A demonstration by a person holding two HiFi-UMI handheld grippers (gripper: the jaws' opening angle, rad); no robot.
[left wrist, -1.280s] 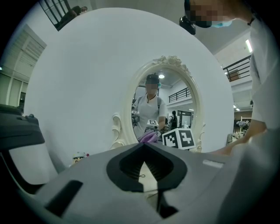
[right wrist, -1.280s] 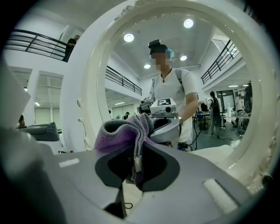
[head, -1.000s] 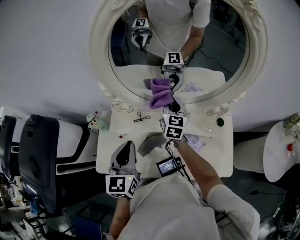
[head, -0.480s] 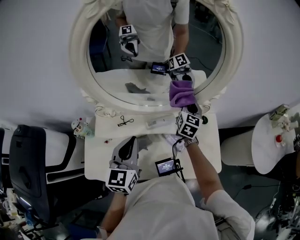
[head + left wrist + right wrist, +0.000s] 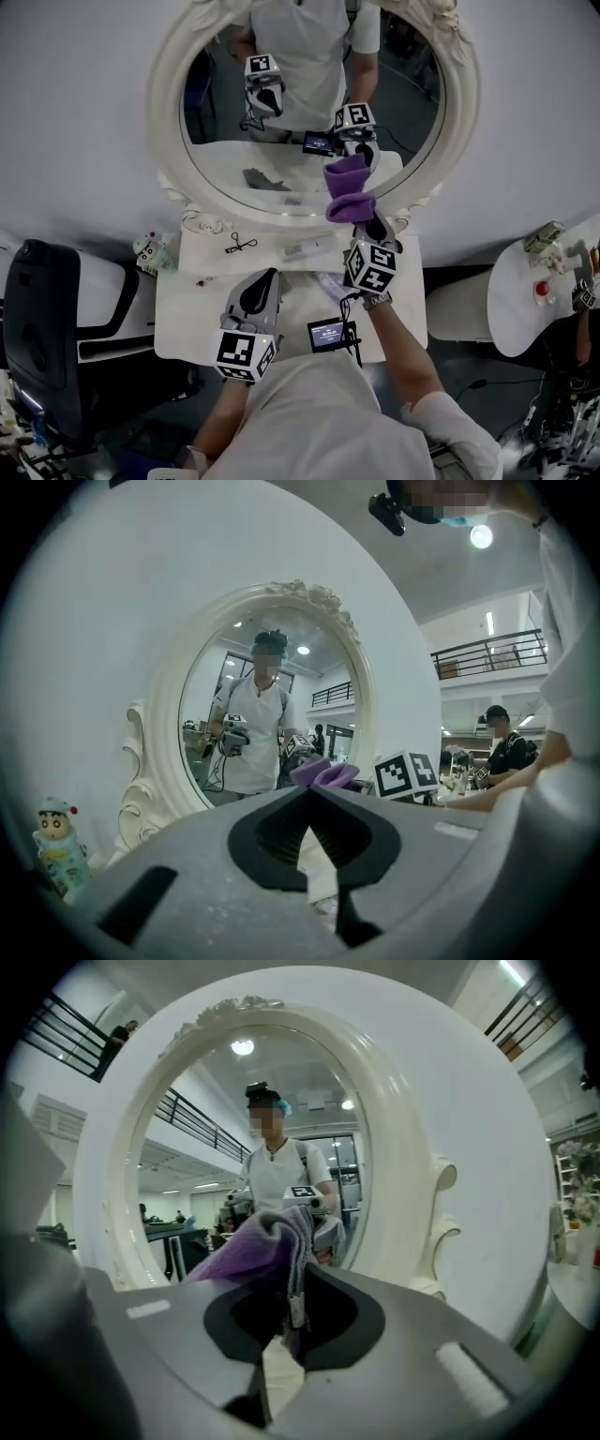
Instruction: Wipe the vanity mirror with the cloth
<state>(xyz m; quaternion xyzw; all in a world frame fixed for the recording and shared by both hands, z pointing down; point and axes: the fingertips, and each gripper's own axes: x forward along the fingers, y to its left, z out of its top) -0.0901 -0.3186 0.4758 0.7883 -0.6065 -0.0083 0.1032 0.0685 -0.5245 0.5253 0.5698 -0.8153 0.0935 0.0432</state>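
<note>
I can read no word, brand or number anywhere. The only signs are 2 black-and-white square markers (coded patterns, not letters): one marker [image 5: 235,353] on my left gripper [image 5: 269,275], well below the vanity mirror [image 5: 166,122], and another marker [image 5: 372,267] on my right gripper [image 5: 368,220], just under the mirror's lower rim. The screen [image 5: 328,335] below the mirror and the tag [image 5: 294,1309] on the cloth [image 5: 246,1246] are too small to read.

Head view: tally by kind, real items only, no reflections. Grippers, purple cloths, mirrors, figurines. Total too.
grippers: 2 (left gripper, right gripper)
purple cloth: 1
mirror: 1
figurine: 1
total: 5
</note>
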